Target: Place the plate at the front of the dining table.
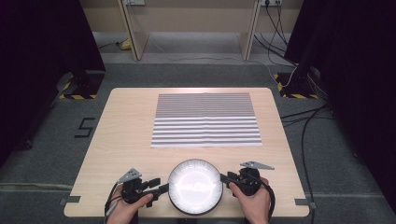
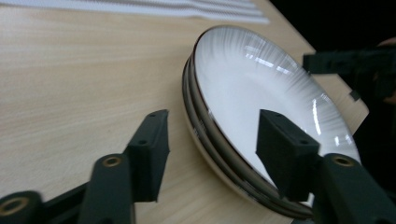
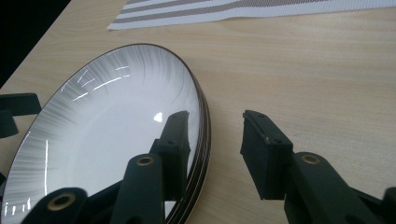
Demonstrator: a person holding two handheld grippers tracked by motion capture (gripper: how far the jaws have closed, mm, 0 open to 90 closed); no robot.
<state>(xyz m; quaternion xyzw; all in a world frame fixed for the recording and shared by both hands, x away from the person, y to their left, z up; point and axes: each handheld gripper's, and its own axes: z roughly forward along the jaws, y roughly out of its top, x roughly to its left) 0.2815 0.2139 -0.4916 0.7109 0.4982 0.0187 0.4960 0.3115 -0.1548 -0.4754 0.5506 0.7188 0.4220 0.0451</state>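
Stack of plates [image 1: 194, 185] sits at counter [image 1: 126, 135] near edge, short of the striped placemat [image 1: 206, 119]. Left hand-held gripper [image 1: 164, 188] and right hand-held gripper [image 1: 224, 177] straddle its rim, released. Grasp pending; lift and placement appear left.

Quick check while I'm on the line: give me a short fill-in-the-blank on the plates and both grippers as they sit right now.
1. The stack of plates rests near the table's ____ edge.
2. The left gripper has its jaws ____, straddling the stack's rim.
3. The right gripper reaches the stack from the side ____ the left gripper.
4. Beyond the plates lies a ____ placemat.

Missing words: near (the person's); open; opposite; striped
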